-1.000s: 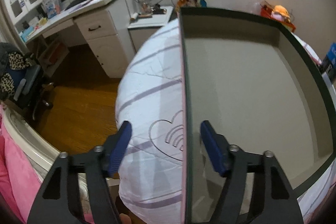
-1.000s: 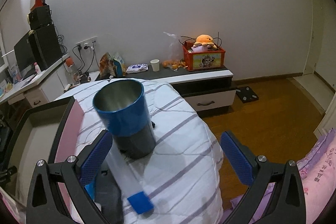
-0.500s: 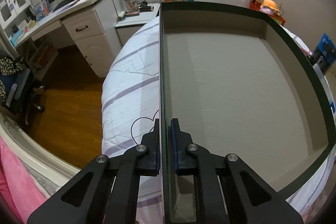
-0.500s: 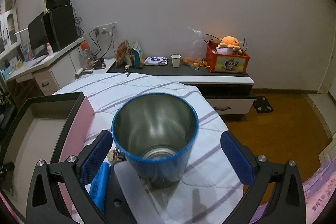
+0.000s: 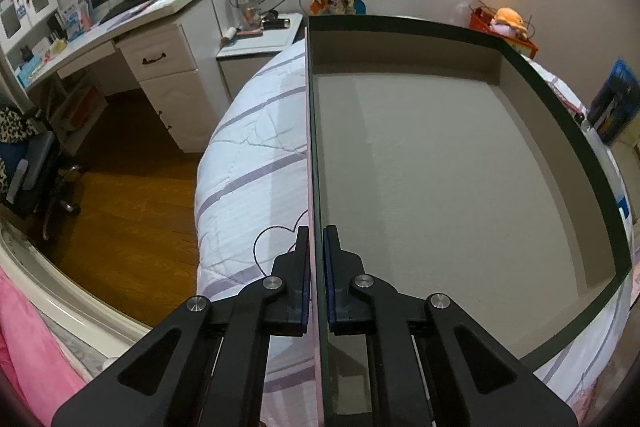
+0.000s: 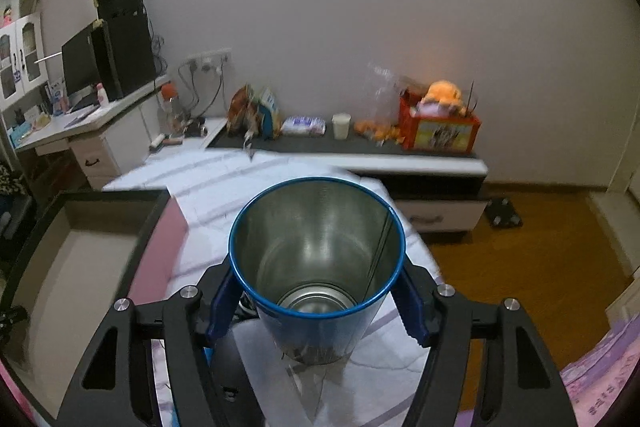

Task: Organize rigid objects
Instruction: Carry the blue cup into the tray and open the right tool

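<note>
1. Since a second ago: left gripper has gone from jaws astride the tray's wall to clamped on it. Right gripper has brought its wide-spread jaws in around the cup, which then stood off to the left.
2. Nearest, right wrist view: blue pads flank the blue steel cup just below its rim, and the jaws are closing. Both pads look to be at the wall; whether they press firmly I cannot tell. Cup is upright, empty, mouth toward the camera.
3. Under and beside the cup: a flat white sheet and something dark and blue at lower left, mostly hidden by the gripper.
4. Nearest, left wrist view: left gripper is clenched on the thin left wall of the open tray, which lies empty on the striped bedspread.
5. Middle: from the right view, the tray sits left of the cup, close by.
6. Far: low cabinet with a red box and plush toy, desk at left.
7. Risk (judgement): cup tapers and is smooth, so a grip near the rim could slip or tilt on lifting. Soft bedding lets the tray shift; its thin wall may flex or slip if pulled.
</note>
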`<action>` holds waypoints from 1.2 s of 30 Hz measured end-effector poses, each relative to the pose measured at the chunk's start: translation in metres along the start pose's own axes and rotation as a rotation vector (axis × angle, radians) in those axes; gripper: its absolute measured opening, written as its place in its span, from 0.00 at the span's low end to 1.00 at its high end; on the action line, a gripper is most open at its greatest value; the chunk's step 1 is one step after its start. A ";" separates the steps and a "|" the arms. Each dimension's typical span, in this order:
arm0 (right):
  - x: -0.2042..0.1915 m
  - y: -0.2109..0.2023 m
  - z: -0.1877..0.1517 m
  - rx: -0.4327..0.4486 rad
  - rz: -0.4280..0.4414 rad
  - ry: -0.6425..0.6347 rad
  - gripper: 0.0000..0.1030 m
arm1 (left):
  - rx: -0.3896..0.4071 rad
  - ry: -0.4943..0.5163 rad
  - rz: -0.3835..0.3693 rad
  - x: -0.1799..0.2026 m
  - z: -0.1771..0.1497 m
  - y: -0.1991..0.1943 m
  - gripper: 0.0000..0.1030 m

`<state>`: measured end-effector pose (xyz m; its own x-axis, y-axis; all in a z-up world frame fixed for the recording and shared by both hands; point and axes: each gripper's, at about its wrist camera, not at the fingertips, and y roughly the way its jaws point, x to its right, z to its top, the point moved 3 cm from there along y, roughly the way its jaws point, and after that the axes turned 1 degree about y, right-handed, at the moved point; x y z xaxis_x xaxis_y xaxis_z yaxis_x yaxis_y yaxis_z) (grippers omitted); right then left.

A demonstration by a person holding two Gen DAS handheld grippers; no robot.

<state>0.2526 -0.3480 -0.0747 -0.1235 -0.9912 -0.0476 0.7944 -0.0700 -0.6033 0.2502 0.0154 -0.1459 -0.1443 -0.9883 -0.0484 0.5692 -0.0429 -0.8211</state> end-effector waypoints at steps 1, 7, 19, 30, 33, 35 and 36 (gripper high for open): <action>-0.005 -0.013 0.007 0.039 -0.018 -0.013 0.66 | 0.005 -0.003 -0.004 -0.001 0.000 -0.001 0.05; -0.071 -0.062 0.034 0.134 0.101 -0.109 0.66 | 0.009 -0.004 -0.021 -0.002 -0.003 -0.005 0.05; -0.250 -0.025 -0.007 -0.060 0.497 -0.345 0.66 | 0.016 0.000 -0.057 -0.005 -0.012 -0.011 0.08; -0.283 0.002 -0.021 -0.143 0.553 -0.364 0.67 | 0.018 -0.008 -0.071 -0.006 -0.014 -0.009 0.09; -0.277 -0.007 -0.021 -0.144 0.610 -0.313 0.79 | 0.019 -0.015 -0.080 -0.007 -0.014 -0.009 0.10; -0.270 -0.015 -0.015 -0.124 0.623 -0.293 0.79 | 0.016 -0.016 -0.079 -0.007 -0.014 -0.008 0.11; -0.266 -0.018 -0.012 -0.115 0.623 -0.288 0.79 | 0.017 -0.016 -0.078 -0.007 -0.015 -0.008 0.11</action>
<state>0.2638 -0.0822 -0.0607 0.5101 -0.8343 -0.2088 0.5963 0.5181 -0.6132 0.2346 0.0245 -0.1473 -0.1761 -0.9841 0.0246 0.5707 -0.1224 -0.8120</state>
